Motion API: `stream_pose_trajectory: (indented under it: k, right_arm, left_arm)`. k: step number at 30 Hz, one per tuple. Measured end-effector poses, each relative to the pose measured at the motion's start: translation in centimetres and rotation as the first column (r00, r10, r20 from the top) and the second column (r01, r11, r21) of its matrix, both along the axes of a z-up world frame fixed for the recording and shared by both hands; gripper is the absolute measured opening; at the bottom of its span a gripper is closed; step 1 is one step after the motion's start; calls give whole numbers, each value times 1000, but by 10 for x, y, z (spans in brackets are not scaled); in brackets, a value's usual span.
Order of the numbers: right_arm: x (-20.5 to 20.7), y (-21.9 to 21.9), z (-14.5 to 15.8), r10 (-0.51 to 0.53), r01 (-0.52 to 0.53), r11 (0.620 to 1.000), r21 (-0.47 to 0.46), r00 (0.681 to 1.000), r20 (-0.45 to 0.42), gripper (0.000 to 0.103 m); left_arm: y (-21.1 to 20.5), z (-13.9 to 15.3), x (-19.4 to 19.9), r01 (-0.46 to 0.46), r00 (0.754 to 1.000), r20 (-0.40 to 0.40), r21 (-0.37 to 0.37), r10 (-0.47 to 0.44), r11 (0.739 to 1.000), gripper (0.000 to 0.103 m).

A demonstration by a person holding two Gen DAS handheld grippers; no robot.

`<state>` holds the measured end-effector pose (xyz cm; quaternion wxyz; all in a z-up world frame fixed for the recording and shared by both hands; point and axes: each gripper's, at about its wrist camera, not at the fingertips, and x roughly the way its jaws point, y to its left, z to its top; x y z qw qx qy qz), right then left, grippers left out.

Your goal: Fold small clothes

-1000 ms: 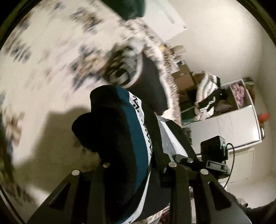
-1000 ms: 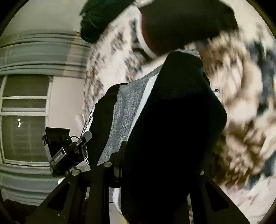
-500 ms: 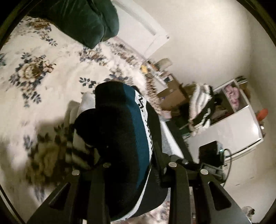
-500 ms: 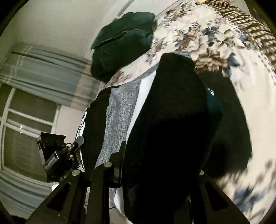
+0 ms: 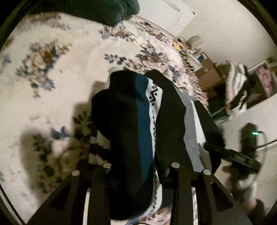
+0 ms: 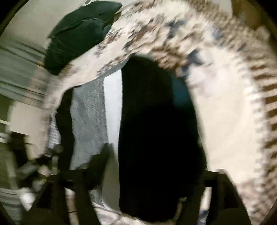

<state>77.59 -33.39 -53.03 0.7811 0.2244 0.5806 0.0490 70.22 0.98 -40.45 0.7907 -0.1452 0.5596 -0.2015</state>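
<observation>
A small folded garment (image 5: 131, 131), black with a teal band, a white patterned stripe and grey panels, hangs between both grippers above a floral bedspread (image 5: 52, 60). My left gripper (image 5: 138, 171) is shut on its black and teal end. In the blurred right wrist view my right gripper (image 6: 138, 180) is shut on the same garment (image 6: 152, 138), whose black bulk fills the space between the fingers; the grey and white panels (image 6: 91, 121) lie to the left. The fingertips of both grippers are hidden by cloth.
A dark green pillow (image 5: 103, 12) lies at the head of the bed and also shows in the right wrist view (image 6: 79, 32). A striped garment (image 5: 97, 143) lies on the bedspread under the held one. White shelves with clothes (image 5: 242, 90) stand beyond the bed. Curtains (image 6: 15, 72) are at the left.
Both grippers have swung with the garment across the bed; the view over the bedspread shifted, and the right wrist view is now blurred. The grips have not changed.
</observation>
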Motion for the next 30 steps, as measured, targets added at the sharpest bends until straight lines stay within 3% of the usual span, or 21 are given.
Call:
stream_pose_trajectory:
  k: [2, 3, 5, 6, 13, 19, 24, 30]
  right_arm:
    - [-19, 11, 24, -33, 39, 980, -195, 999, 31, 102]
    - [-26, 15, 32, -42, 52, 964, -261, 998, 42, 102]
    - [-46, 25, 51, -54, 81, 913, -399, 995, 80, 102]
    - [-56, 29, 59, -57, 95, 892, -442, 994, 97, 102]
    - [-107, 37, 105, -69, 139, 848, -511, 986, 153, 103]
    - [-148, 42, 145, -53, 140, 853, -503, 982, 184, 103]
    - [-180, 49, 178, -51, 152, 856, -494, 976, 213, 103]
    - [-234, 59, 239, -48, 190, 846, -498, 958, 283, 103]
  left_arm:
    - [-9, 14, -12, -20, 999, 51, 121, 14, 992, 44]
    - [-16, 22, -20, -26, 997, 76, 202, 10, 979, 52]
    - [-24, 30, -31, -46, 994, 107, 293, 15, 955, 85]
    - [-27, 37, -40, -54, 992, 123, 316, 16, 947, 88]
    - [-39, 70, -83, -82, 986, 167, 363, 22, 928, 89]
    - [-50, 106, -113, -111, 974, 228, 405, 17, 908, 89]
    - [-51, 138, -141, -131, 966, 258, 402, 25, 906, 89]
    - [-48, 190, -187, -157, 949, 313, 382, 32, 911, 89]
